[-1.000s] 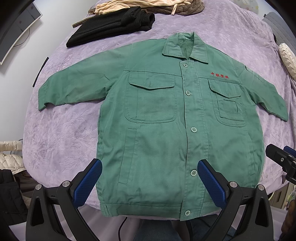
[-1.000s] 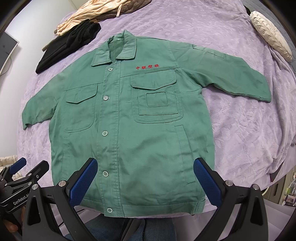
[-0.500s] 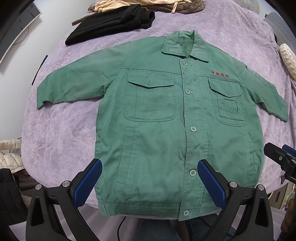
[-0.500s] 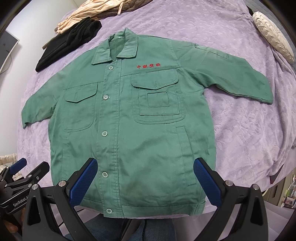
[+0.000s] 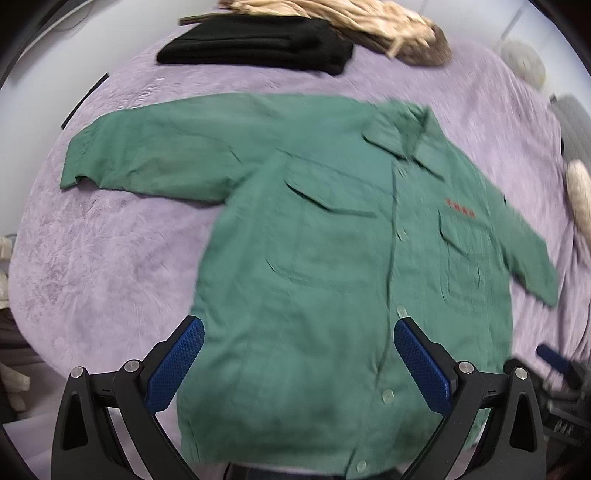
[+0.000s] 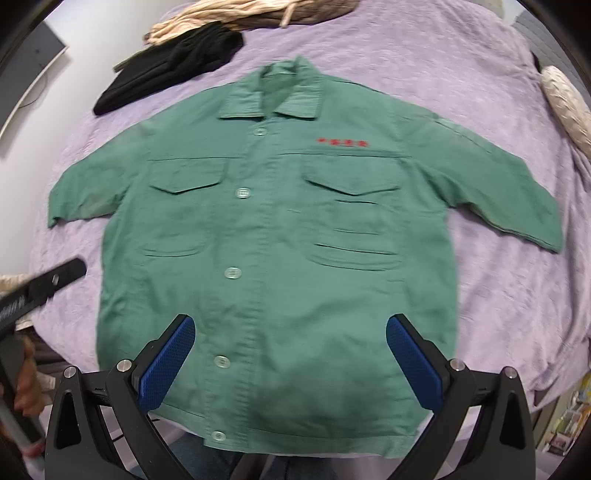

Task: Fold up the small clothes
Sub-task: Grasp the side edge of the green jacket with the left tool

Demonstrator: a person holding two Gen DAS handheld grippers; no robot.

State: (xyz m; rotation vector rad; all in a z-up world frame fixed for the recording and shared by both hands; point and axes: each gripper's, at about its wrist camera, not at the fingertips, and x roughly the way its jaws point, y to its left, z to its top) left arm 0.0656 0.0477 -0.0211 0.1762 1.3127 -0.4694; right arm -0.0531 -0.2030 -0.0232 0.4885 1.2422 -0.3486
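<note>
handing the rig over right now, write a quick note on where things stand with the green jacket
Left gripper: jaws open, holding nothing, over the lower left part of the jacket.
Right gripper: jaws open, holding nothing, over the hem area.
Green jacket: lies flat and face up on the purple bedspread, buttoned, both sleeves spread outward, collar at the far side.
Black garment and beige clothes sit beyond the collar.
Done: jacket is laid out; no fold is visible.
Left: all of the folding, probably sleeves in first, then the body.

Your left gripper (image 5: 299, 363) and right gripper (image 6: 290, 360) share black frames, silver screws and blue textured pads (image 6: 168, 363).
</note>
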